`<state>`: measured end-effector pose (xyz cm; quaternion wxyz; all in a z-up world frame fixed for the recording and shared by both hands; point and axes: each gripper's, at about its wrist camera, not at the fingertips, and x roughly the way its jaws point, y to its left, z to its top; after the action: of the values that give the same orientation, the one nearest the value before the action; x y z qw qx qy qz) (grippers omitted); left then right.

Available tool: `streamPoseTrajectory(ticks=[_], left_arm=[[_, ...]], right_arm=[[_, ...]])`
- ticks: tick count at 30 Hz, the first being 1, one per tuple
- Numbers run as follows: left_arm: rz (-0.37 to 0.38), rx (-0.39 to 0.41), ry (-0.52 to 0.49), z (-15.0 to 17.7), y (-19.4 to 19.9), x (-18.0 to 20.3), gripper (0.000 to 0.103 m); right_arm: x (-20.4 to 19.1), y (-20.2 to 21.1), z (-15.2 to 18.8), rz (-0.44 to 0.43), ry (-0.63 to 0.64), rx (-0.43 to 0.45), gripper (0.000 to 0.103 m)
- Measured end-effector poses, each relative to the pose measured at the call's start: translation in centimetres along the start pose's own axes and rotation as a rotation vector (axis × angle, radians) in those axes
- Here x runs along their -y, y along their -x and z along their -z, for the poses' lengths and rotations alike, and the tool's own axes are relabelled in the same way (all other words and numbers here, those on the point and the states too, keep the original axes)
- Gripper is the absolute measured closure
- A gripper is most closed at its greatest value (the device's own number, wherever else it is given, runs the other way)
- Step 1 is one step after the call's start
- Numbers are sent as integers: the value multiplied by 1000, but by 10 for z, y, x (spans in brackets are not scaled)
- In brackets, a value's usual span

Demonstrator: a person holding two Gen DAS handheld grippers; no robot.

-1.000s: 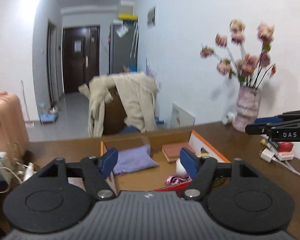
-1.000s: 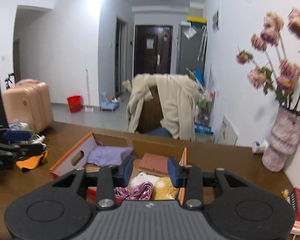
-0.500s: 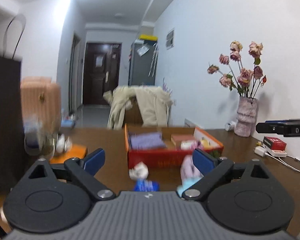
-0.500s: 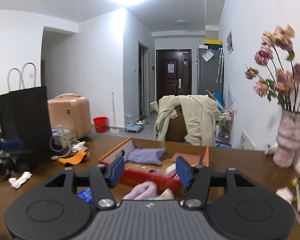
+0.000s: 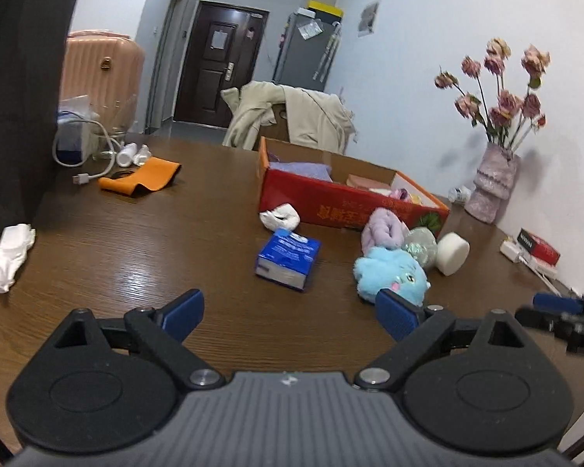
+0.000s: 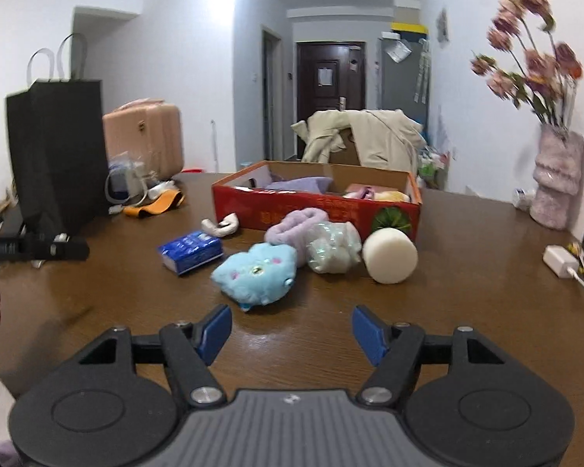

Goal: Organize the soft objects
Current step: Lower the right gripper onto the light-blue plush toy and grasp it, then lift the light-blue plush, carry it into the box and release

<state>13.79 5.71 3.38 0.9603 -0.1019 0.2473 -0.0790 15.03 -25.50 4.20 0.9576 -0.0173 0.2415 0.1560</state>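
1. Two grippers, both empty: left gripper [image 5: 290, 313] has jaws spread wide over bare table [image 5: 136, 241]; right gripper [image 6: 290, 334] has jaws opening, nothing between them.
2. Blue plush [image 6: 257, 274] lies centre frame in the right view, just beyond the right fingertips.
3. Purple roll [image 6: 298, 225], shiny bundle [image 6: 333, 247] and white foam disc [image 6: 389, 255] cluster behind it, in front of the red box [image 6: 315, 210].
4. Blue tissue pack [image 5: 288, 258] sits left of the plush, white sock [image 5: 280, 216] by the box wall.
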Motion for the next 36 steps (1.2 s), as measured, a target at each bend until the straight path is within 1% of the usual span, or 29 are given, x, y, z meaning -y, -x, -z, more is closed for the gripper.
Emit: streamPoseTrajectory(ticks=[3, 6, 9, 10, 14, 16, 19, 21, 23, 24, 25, 26, 27, 28, 33, 36], left_arm=[[45, -23, 7, 2, -10, 8, 7], [101, -61, 28, 3, -28, 16, 9], [140, -103, 43, 0, -52, 23, 13], [150, -118, 46, -2, -60, 26, 16], [202, -158, 34, -12, -94, 39, 19], [229, -181, 17, -15, -108, 45, 20], [250, -229, 23, -15, -128, 47, 20], [252, -250, 31, -15, -139, 47, 23], [272, -259, 44, -15, -148, 46, 29], [281, -257, 47, -16, -150, 45, 38], [288, -258, 48, -16, -153, 45, 45], [298, -257, 49, -16, -155, 45, 46], [314, -259, 56, -16, -157, 45, 52], [329, -261, 61, -16, -158, 44, 53], [333, -244, 53, -14, -156, 46, 55], [331, -240, 54, -16, -153, 46, 57]], right_arm=[[7, -7, -3, -3, -21, 5, 35], [13, -22, -6, -19, -45, -22, 36], [16, -37, -8, -51, -72, -44, 41], [17, -42, -10, -65, -87, -49, 42], [21, -67, -20, -113, -136, -56, 45], [23, -81, -25, -134, -163, -64, 50], [30, -106, -30, -161, -216, -87, 53], [33, -123, -31, -186, -244, -106, 53], [33, -137, -29, -211, -259, -120, 54], [32, -143, -28, -216, -262, -124, 57], [31, -148, -26, -224, -263, -132, 63], [31, -152, -25, -236, -275, -131, 66], [33, -154, -24, -254, -292, -129, 72], [34, -155, -23, -270, -306, -128, 78], [37, -157, -21, -278, -341, -135, 78], [34, -154, -23, -277, -327, -138, 80]])
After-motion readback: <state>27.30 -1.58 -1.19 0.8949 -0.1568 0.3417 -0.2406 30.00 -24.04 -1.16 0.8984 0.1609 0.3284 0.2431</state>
